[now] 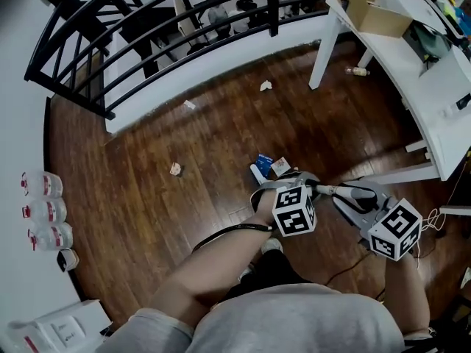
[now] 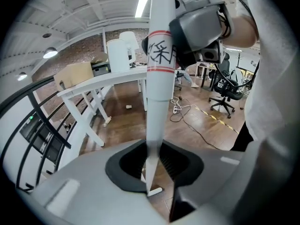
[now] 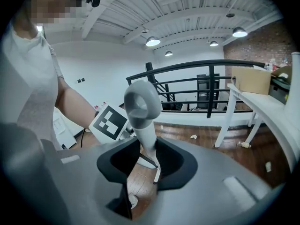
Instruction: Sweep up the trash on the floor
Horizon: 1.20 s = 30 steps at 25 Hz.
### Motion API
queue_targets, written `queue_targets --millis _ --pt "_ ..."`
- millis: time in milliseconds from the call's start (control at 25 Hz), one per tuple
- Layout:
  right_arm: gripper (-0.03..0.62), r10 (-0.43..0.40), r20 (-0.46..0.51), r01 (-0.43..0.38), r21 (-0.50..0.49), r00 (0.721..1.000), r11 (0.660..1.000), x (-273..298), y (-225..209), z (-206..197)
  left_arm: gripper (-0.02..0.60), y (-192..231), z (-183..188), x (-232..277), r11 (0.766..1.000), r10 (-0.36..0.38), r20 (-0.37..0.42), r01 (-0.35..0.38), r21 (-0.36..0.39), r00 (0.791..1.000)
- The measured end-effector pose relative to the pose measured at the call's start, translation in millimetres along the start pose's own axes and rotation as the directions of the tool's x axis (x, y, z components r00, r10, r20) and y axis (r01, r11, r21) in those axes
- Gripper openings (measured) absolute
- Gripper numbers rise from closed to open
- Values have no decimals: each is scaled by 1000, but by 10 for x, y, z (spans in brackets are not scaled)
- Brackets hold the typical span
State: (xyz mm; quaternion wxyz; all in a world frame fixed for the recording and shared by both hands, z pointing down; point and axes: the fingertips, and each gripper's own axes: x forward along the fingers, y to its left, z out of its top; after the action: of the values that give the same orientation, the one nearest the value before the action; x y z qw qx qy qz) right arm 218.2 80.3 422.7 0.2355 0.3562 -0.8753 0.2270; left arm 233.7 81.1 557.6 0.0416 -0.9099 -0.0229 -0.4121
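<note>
My left gripper [image 2: 152, 172] is shut on a white pole [image 2: 158, 74] with red tape bands and black writing on it. The pole runs straight up along the jaws. My right gripper [image 3: 147, 161] is shut on a grey handle [image 3: 142, 109] that ends in a loop. In the head view both grippers [image 1: 291, 190] [image 1: 360, 198] sit close together above the wooden floor [image 1: 147, 219], and the grey handle [image 1: 346, 191] spans between them. Trash lies ahead: a blue and white packet [image 1: 271, 164], a crumpled scrap [image 1: 175, 169], a paper wad [image 1: 266, 85] and a small slip [image 1: 190, 104].
A black railing [image 1: 147, 35] on a white kerb bounds the far side. At the right is a white desk [image 1: 412, 65] with a cardboard box [image 1: 368, 6], and a bottle [image 1: 357, 70] lies by its leg. Jugs [image 1: 44, 212] line the left wall. Cables [image 1: 434, 219] trail at the right.
</note>
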Motion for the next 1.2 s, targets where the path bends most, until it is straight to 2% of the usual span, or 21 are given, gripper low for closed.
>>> queue_targets --millis 160,360,520,720,880,1040,1200 --pt "110 4 16 -4 -3 1000 1000 -126 10 -54 83 -89 106 51 1000 -17 -4 17 20 1000" --pt "112 25 58 -25 0 998 1000 -98 116 41 83 -91 63 -74 1000 -2 -5 2 -2 1000" --pt "117 67 77 -66 -19 995 998 -52 236 108 83 -94 0 -188 1000 29 -23 -29 -11 999" --pt "117 151 71 -147 -58 986 987 107 467 219 84 -106 -204 -410 994 75 -40 -78 -74 996" --pt "117 232 100 -224 -90 968 971 278 722 439 86 -71 -394 -736 986 125 -50 -130 -109 991" --pt "115 306 141 -294 -98 942 951 477 974 756 86 35 -600 -1153 975 184 -61 -190 -112 981" --pt "114 379 154 -360 -136 913 923 754 1350 1086 86 133 -901 -1659 956 247 -79 -256 -139 966"
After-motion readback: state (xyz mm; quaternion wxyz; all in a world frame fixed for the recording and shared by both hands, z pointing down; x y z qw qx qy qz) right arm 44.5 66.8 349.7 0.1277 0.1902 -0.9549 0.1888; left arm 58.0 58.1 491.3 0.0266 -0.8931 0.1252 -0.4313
